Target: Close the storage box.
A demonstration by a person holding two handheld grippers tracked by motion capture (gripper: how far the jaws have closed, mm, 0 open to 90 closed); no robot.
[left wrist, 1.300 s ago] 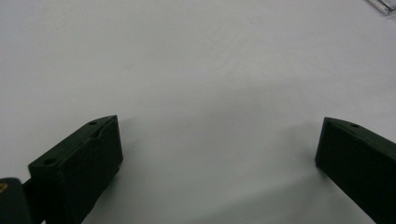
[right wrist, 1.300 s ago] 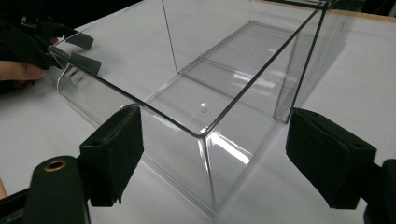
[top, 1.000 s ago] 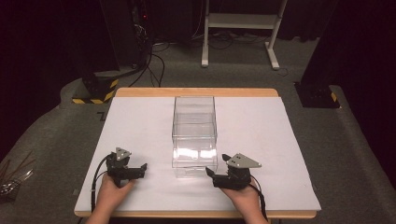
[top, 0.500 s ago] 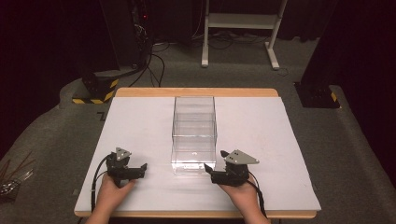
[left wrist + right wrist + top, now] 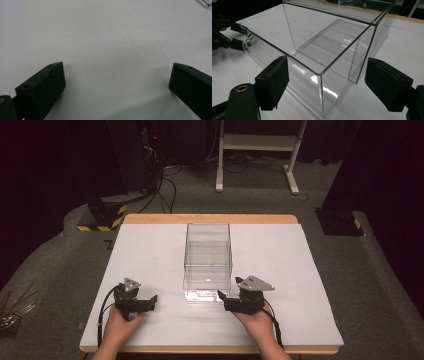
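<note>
A clear plastic box (image 5: 208,260) stands open-topped at the middle of the white table (image 5: 310,285), with the right gripper (image 5: 221,296), jaws spread wide, just beside its near right corner, while the left gripper (image 5: 154,298), jaws likewise apart, rests on the table off to its left

Bright overhead light whitens the table (image 5: 150,250), glare streaks the clear box (image 5: 329,90), surroundings perhaps underexposed.
</note>
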